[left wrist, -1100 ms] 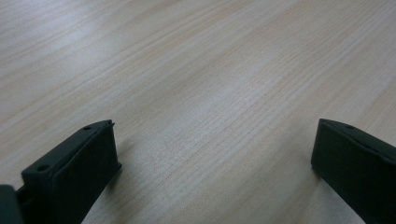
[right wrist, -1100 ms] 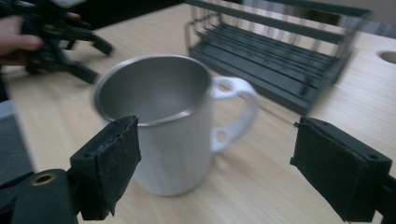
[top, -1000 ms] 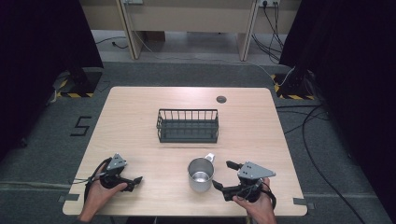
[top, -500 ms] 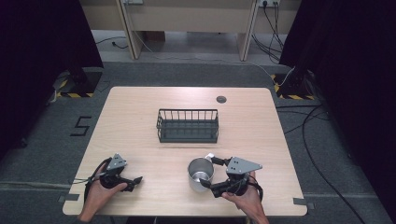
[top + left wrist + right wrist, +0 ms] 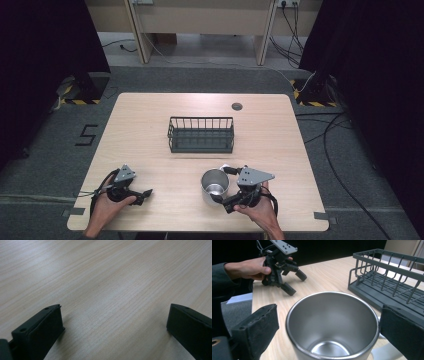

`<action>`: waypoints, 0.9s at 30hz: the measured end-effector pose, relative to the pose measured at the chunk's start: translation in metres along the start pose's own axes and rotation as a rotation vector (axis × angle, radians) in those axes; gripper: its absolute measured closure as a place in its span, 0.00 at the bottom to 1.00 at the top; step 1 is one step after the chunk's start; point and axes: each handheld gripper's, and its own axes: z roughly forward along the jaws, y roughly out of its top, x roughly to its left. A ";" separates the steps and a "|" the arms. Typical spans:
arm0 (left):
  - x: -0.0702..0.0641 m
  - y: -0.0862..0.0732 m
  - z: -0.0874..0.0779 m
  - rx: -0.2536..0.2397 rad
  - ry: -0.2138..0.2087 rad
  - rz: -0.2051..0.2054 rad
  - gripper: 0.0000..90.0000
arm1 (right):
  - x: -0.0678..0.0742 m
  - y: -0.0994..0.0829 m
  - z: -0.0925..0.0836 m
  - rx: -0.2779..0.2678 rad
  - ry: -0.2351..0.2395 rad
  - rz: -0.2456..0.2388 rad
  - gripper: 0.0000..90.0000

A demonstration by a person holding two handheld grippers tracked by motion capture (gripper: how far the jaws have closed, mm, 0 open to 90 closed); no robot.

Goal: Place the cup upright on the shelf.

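Dark curtains and grey floor ring a pale wooden worktop [image 5: 150, 130], which carries one steel mug [image 5: 215, 186] near the person's edge and one dark wire rack [image 5: 201, 135] at its middle, well apart from the mug.

The right claw [image 5: 220, 188] sits at the mug with its jaws spread wide; they have just been opening. In the right gripper view the mug [image 5: 332, 325] stands upright between the two black jaws, with a gap on each side, so nothing presses on it yet. Its handle [image 5: 387, 353] pokes out at the lower right, close under the right-hand jaw.

The left claw [image 5: 145, 193] rests near the worktop's front left corner, jaws apart, with bare wood [image 5: 112, 290] between them; it also shows in the right gripper view [image 5: 293, 282], held in a hand [image 5: 247, 268].

The step in hand looks like taking hold of the mug, probably for the rack [image 5: 387, 277]. To do it well, I would centre the jaws across the widest part of the body, keep the handle clear of the pad, come low enough below the rim for a firm bite on slick steel, then close squarely so the mug does not twist or skid.

Count: one mug, one rack, two claws.
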 end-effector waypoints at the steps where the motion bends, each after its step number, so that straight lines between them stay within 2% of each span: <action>1: 0.000 0.000 0.000 0.000 0.000 -0.001 0.00 | -0.001 0.000 0.001 0.000 -0.002 -0.002 0.05; 17: 0.000 0.000 0.000 0.000 0.000 0.000 0.00 | -0.001 -0.003 0.015 -0.010 0.005 -0.027 0.01; 22: 0.000 0.000 0.000 0.000 0.000 0.000 0.00 | 0.000 -0.005 0.018 -0.019 -0.009 -0.046 0.03; 27: 0.000 0.000 0.000 0.000 0.000 0.001 0.00 | 0.003 -0.008 0.020 -0.038 -0.051 -0.071 0.06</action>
